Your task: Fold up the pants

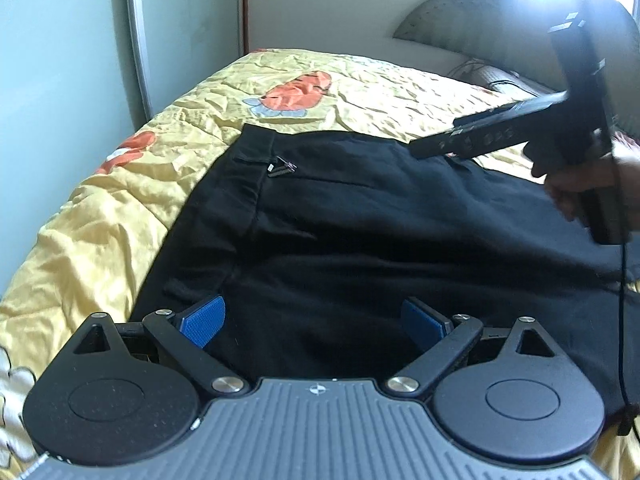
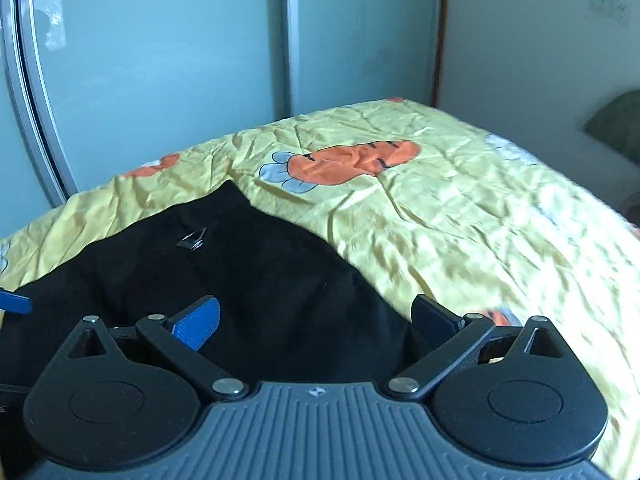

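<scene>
Yellow bedspread (image 2: 460,216) carried the black pants (image 1: 340,232) lying crosswise right under both spread-wide, empty grippers, left gripper (image 1: 314,320) nearer the waistband (image 1: 256,168), right gripper (image 2: 316,320) over the far edge.

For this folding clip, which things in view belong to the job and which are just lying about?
Part of the job:
- black pants, spread on the bed
- left gripper, fingers wide apart over the pants
- right gripper, fingers wide apart at the pants' edge

Just there:
- yellow carrot-print quilt
- headboard
- sliding wardrobe doors
- green cushion
</scene>
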A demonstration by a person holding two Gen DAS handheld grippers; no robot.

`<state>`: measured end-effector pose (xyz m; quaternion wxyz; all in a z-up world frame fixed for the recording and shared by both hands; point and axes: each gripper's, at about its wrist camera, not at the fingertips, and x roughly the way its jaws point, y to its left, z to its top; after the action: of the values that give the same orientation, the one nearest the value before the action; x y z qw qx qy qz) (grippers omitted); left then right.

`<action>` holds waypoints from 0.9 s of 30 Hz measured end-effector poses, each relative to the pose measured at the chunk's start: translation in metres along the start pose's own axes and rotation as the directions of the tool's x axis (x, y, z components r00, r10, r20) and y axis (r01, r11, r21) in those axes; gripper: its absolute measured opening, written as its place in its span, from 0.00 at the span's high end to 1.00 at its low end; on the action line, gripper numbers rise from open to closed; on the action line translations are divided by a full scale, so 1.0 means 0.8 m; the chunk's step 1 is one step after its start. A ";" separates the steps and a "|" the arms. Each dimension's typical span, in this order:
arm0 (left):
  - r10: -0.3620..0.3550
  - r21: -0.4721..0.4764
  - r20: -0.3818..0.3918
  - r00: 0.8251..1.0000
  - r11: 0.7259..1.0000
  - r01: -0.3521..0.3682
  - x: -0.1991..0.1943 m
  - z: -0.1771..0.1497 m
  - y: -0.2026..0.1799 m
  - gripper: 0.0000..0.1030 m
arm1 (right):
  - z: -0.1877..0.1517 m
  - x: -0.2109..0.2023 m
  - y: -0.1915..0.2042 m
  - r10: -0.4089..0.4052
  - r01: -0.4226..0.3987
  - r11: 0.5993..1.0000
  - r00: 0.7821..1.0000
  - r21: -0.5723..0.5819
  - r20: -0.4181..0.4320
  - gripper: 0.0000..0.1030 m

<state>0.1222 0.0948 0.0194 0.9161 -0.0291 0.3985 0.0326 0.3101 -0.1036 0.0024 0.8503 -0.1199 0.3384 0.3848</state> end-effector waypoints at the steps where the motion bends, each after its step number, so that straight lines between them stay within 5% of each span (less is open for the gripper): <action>1: 0.005 -0.001 -0.002 1.000 1.000 -0.005 0.004 0.007 0.003 0.06 | 0.002 0.013 -0.008 0.014 -0.014 1.000 1.000 0.004 -0.009 0.06; 8: 0.022 -0.031 -0.054 0.998 0.999 -0.023 0.041 0.064 0.021 0.06 | 0.013 0.091 -0.050 0.083 -0.078 0.995 0.993 0.061 -0.086 0.47; 10: 0.000 -0.058 -0.077 0.997 0.998 -0.005 0.053 0.080 0.026 0.06 | 0.014 0.090 -0.052 0.116 -0.112 0.992 0.991 0.062 -0.071 0.72; 13: -0.037 -0.123 -0.098 0.995 0.992 0.024 0.071 0.104 0.033 0.07 | 0.011 0.076 -0.036 0.083 -0.083 0.997 0.995 -0.004 -0.051 0.92; 16: -0.082 -0.201 -0.092 0.992 0.978 0.062 0.085 0.123 0.039 0.07 | -0.003 0.046 0.012 -0.033 0.033 0.980 0.999 -0.197 0.001 0.93; 19: -0.120 -0.291 -0.094 0.988 0.953 0.088 0.101 0.141 0.046 0.09 | -0.024 0.013 0.068 -0.102 0.125 0.916 0.992 -0.380 0.080 0.94; 23: -0.262 -0.467 -0.101 0.960 0.865 0.187 0.127 0.154 0.062 0.10 | -0.056 -0.013 0.131 -0.156 0.221 0.807 0.974 -0.548 0.163 0.93; 27: -0.332 -0.596 -0.143 0.932 0.781 0.187 0.164 0.158 0.071 0.20 | -0.078 -0.020 0.153 -0.163 0.239 0.774 0.970 -0.586 0.181 0.93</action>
<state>0.2983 0.1662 0.0078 0.8049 -0.3618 0.4700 0.0198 0.1827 -0.0591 -0.0262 0.8225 -0.3967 0.1318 0.3856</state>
